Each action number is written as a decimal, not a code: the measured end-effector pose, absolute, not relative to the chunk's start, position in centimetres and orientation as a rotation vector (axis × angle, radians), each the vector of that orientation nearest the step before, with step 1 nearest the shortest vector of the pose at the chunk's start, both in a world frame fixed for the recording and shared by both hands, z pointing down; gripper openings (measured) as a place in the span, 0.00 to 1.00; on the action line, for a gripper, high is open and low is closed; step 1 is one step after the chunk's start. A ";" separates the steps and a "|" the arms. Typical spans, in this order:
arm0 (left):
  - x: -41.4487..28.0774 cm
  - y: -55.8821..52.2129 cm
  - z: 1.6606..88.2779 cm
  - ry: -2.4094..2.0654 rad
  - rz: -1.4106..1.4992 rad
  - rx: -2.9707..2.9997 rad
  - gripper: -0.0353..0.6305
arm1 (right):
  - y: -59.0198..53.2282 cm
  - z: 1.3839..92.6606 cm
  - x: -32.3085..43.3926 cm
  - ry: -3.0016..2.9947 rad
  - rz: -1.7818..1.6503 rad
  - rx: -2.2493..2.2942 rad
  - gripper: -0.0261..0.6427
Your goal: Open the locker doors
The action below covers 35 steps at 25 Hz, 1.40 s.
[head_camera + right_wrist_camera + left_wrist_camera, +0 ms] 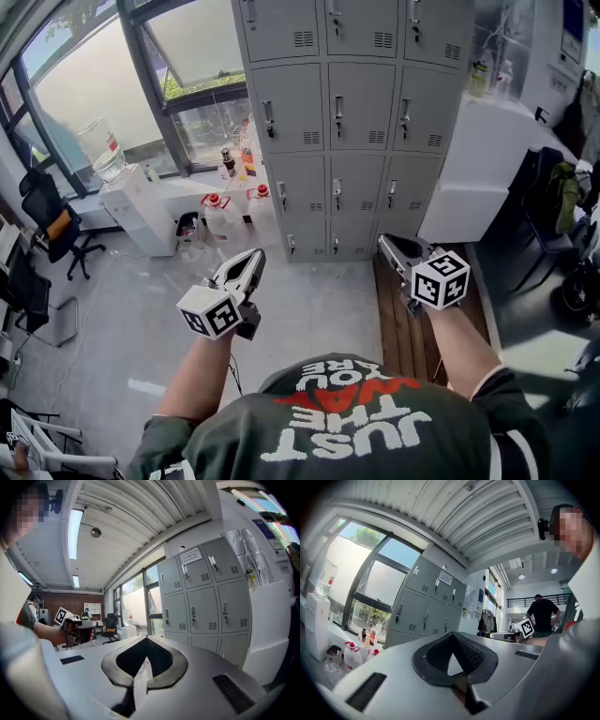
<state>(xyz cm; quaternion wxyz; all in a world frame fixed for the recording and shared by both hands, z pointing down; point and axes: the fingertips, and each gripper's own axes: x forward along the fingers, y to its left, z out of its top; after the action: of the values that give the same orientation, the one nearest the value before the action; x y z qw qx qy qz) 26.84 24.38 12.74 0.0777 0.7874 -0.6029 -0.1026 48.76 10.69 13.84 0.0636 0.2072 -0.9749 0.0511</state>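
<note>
The grey lockers (361, 103) stand ahead of me in three columns, and every door I can see is closed, each with a small handle. They also show in the left gripper view as lockers (426, 606) and in the right gripper view as lockers (206, 602). My left gripper (251, 261) is held out in front of my chest, well short of the lockers, with its jaws together and nothing in them. My right gripper (392, 246) is held level with it on the right, also shut and empty. The left gripper (451, 634) and right gripper (146, 638) both point up toward the locker fronts.
A white water dispenser (141, 206) and red-capped jugs (217, 202) stand left of the lockers under the windows. An office chair (56, 225) is at far left. A white cabinet (478, 178) adjoins the lockers on the right. A wooden floor strip (403, 328) runs below it. A person in black (543, 616) stands far off.
</note>
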 end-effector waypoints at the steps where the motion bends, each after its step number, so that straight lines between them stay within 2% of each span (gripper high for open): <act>1: 27.1 24.2 12.8 -1.808 -0.311 2.354 0.05 | 10.5 13.8 48.9 -2.946 0.155 0.624 0.09; 13: 30.1 22.2 13.2 -1.873 -0.319 2.287 0.05 | 8.0 13.8 51.3 -2.973 0.177 0.513 0.09; 21: 28.9 21.2 14.3 -1.893 -0.302 2.264 0.05 | 6.5 15.1 47.8 -2.977 0.181 0.404 0.09; 28: 20.5 17.5 16.3 -1.848 -0.318 2.310 0.05 | 3.3 16.9 38.6 -2.948 0.150 0.405 0.09; 35: 5.0 11.3 15.6 -1.737 -0.336 2.402 0.05 | -1.9 16.6 22.6 -2.935 0.159 0.500 0.09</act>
<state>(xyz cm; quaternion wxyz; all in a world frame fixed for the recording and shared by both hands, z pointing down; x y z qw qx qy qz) 4.98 11.27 15.62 0.0792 0.8025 -0.5806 -0.1124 22.63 -1.87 16.57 0.0797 0.1672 -0.9813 0.0531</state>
